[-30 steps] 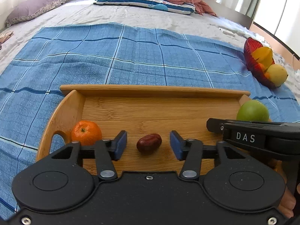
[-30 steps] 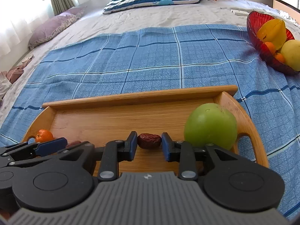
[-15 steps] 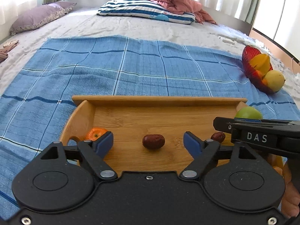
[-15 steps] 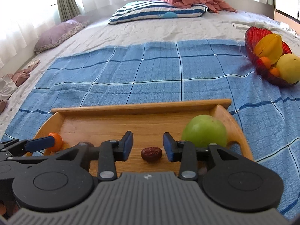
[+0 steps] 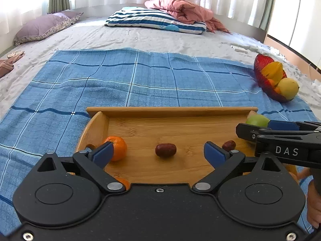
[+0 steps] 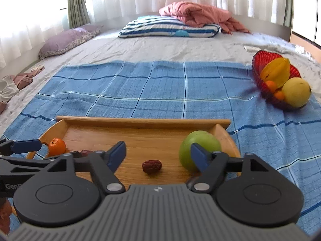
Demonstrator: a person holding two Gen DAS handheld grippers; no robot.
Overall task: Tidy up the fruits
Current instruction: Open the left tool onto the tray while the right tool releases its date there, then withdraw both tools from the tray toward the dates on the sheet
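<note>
left tongs wide apart over date | right tongs apart over maybe another date | both on wooden tray

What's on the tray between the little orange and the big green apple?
Two dark red dates. In the left wrist view, one date and a second date lie on the wooden tray between the orange and green apple.

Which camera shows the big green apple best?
The right wrist view. There the green apple shows nearly whole at the right end of the wooden tray, with only one blue fingertip of the right gripper crossing it. In the left wrist view, just the top of it peeks over the right gripper.
</note>
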